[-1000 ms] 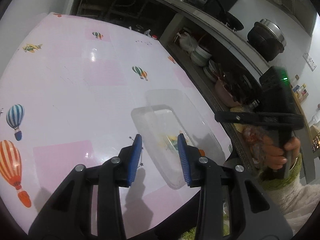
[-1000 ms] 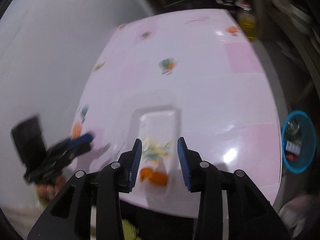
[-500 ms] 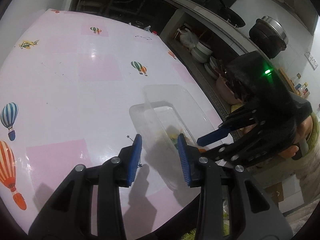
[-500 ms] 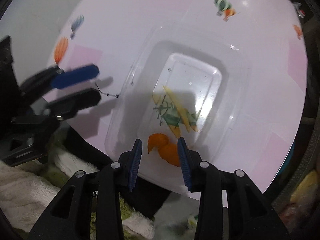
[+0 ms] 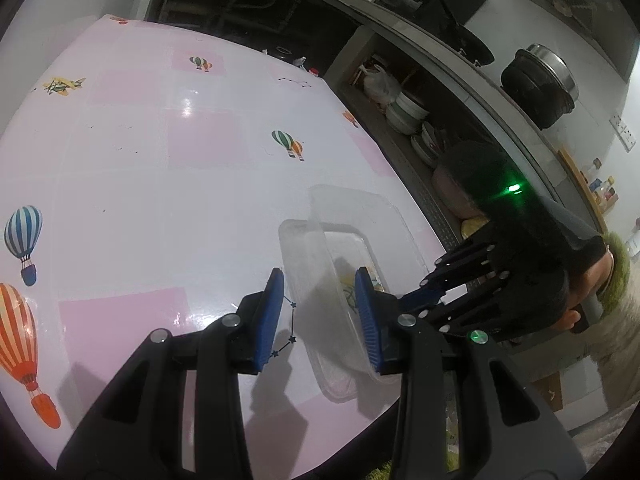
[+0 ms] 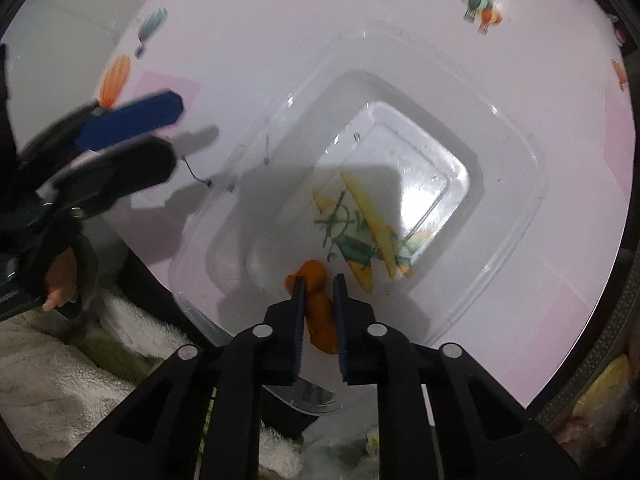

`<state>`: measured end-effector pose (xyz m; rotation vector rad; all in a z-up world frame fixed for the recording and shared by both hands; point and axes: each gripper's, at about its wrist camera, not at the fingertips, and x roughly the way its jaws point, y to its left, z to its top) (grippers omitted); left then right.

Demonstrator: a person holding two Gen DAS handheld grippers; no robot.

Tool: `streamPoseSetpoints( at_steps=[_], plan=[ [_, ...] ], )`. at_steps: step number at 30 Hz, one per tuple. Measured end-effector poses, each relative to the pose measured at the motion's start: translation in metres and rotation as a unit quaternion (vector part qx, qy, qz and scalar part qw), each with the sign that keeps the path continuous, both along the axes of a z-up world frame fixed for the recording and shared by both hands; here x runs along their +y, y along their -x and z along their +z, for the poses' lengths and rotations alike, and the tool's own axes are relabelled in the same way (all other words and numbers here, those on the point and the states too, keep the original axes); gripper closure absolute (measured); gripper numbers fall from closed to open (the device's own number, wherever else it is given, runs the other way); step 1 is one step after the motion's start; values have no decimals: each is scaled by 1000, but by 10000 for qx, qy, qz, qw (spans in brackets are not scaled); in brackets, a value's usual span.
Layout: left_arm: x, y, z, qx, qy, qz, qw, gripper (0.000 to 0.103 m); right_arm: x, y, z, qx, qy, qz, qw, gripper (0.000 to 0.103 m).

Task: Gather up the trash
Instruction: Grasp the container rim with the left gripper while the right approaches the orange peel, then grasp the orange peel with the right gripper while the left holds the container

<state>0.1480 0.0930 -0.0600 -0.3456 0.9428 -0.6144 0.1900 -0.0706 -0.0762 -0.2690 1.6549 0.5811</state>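
The right tool (image 6: 317,285) is pointed almost straight down into a clear plastic container (image 6: 516,184) on the pink worktop (image 6: 360,20). Its jaws are closing, and an orange piece of peel (image 6: 318,320) is seen between them, at the near end of the container floor. The pads look to be at the 2 sides of the peel, but a firm grip cannot be told yet.

The left tool (image 5: 320,312) is held about a third open. The near long wall of the container stands between its 2 pads, and no squeeze on the wall is seen. In the right wrist view this tool (image 6: 132,140) is seen off to the left of the right tool.

A plane picture under the clear floor, just past the right tool, is part of the worktop print and is not trash.

For the step to be done well, the closing should be finished before any lift, so the soft peel is not dropped. The peel should then be lifted straight up, clear of the container rim. The container should be kept steady by the left tool so it is not dragged along.
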Motion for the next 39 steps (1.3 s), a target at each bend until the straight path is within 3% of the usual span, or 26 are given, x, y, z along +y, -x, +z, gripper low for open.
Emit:
streamPoseSetpoints(
  at_steps=[5,10,13,17,20,25,32,39],
  plan=[
    [0,1,-4,145,56,-15,9999,64,-23,-2,29,-580,-601,-651,9944,91],
    [-14,-3,-12,291,14,-140,9995,63,-61,8,42,-1178,-1081,-1547,9750,91],
    [-24,-5,-16,329,-134,-175,9992,63,-84,20,48,-1486,-1407,-1958,9591,91],
    [-37,-6,-20,335,-331,-255,9986,64,-111,37,65,-1996,-1850,-2514,9288,91],
    [-48,-5,-23,359,-573,-311,9972,65,-110,58,65,-2282,-2112,-2789,9086,91],
    [-66,1,-25,230,-1031,-388,9936,71,-124,79,68,-2488,-2368,-3140,8851,91],
    [-83,9,-21,-139,-1753,-287,9840,94,-126,87,54,-2462,-2258,-3358,8807,91],
    [-88,16,-10,-435,-1939,-288,9796,100,-124,88,44,-2365,-2194,-3455,8812,91]
  ],
)
